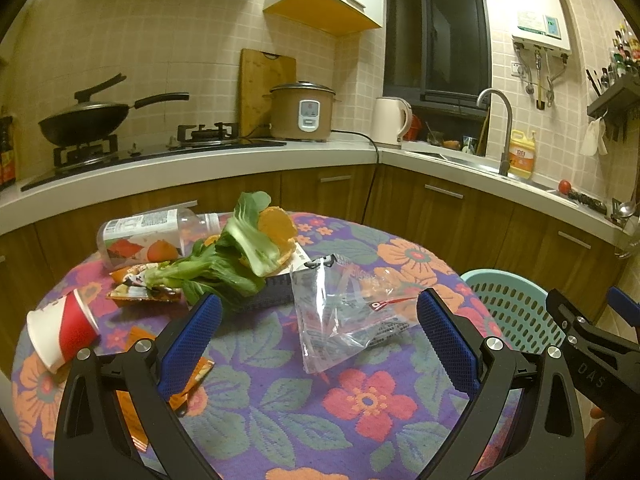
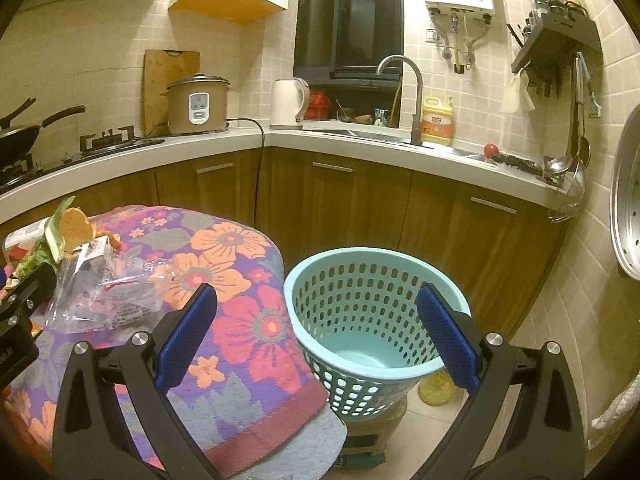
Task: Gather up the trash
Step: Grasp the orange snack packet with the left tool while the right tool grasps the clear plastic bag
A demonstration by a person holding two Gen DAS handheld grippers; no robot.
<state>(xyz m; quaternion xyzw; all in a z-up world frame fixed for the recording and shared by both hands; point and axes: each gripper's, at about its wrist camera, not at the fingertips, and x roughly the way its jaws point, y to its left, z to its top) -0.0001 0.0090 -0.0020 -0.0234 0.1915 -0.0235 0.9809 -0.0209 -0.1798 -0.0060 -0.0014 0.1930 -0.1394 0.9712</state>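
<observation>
Trash lies on the flower-patterned table (image 1: 360, 400). A clear plastic bag (image 1: 344, 316) lies just ahead of my open, empty left gripper (image 1: 318, 334); it also shows in the right wrist view (image 2: 100, 292). Behind it are bok choy leaves (image 1: 224, 264) with an orange peel (image 1: 276, 228), a clear plastic bottle (image 1: 148, 236), snack wrappers (image 1: 140, 286) and a red-and-white paper cup (image 1: 60, 332). My right gripper (image 2: 316, 324) is open and empty, over the table edge and the teal basket (image 2: 376, 308), which also shows in the left wrist view (image 1: 516, 308).
An orange wrapper (image 1: 188, 392) lies under my left finger. The basket stands on a stack on the floor right of the table. A yellow object (image 2: 436, 390) lies on the floor beside it. Kitchen counter (image 1: 320, 152) with stove, rice cooker, kettle and sink runs behind.
</observation>
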